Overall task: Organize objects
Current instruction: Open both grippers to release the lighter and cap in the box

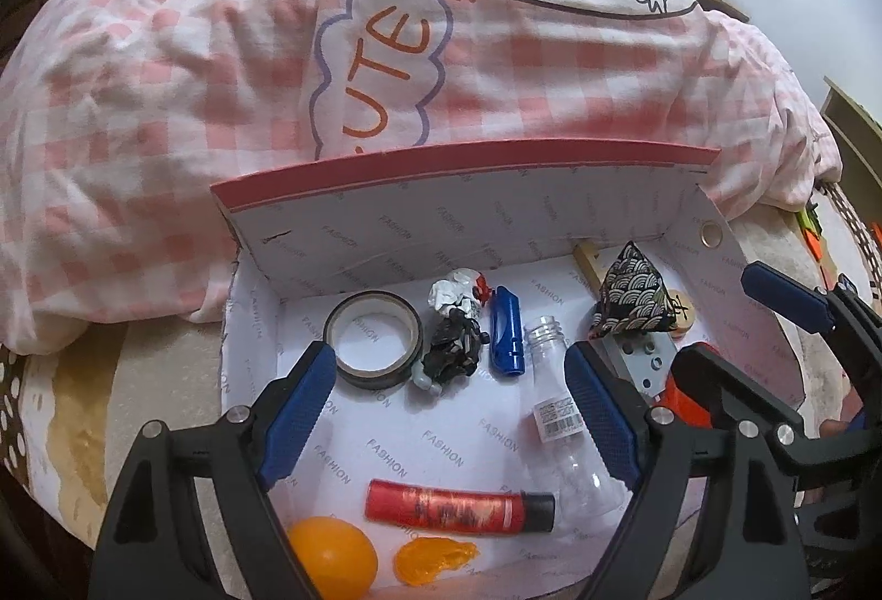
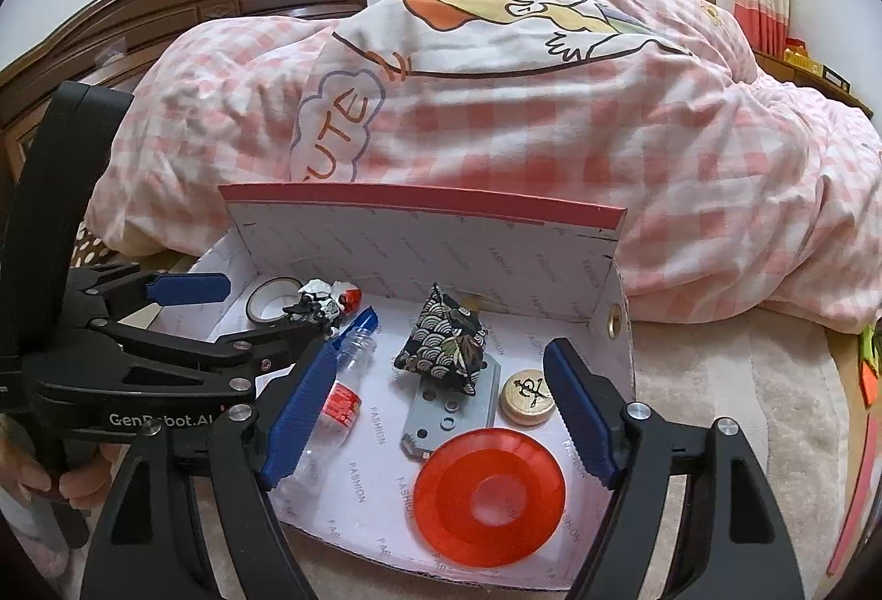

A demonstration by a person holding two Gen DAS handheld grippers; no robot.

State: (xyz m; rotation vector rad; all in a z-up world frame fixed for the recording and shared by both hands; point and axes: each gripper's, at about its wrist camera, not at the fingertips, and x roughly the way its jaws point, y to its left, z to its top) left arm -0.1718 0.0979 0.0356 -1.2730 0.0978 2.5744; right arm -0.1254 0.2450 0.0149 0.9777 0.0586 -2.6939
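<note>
An open box [image 1: 441,225] with a white lining and a red rim lies on the bed. My left gripper [image 1: 452,412] hangs open over its left half, above a tape roll [image 1: 372,341], a black-and-white figurine [image 1: 455,341], a blue lighter [image 1: 506,338], a clear bottle [image 1: 562,407], a red tube [image 1: 460,506] and an orange ball [image 1: 331,556]. My right gripper [image 2: 441,412] stands open over the right half, above a grey metal plate [image 2: 452,407], a red disc [image 2: 490,489], a patterned pouch [image 2: 444,341] and a wooden game piece [image 2: 526,396]. Neither holds anything.
A heaped pink checked quilt [image 2: 523,131] rises right behind the box's back wall [image 2: 419,241]. A dark wooden headboard [image 2: 193,4] stands at the far left. A hand [image 2: 77,478] holds the left gripper's handle. A squashed orange piece [image 1: 435,558] lies by the box's near edge.
</note>
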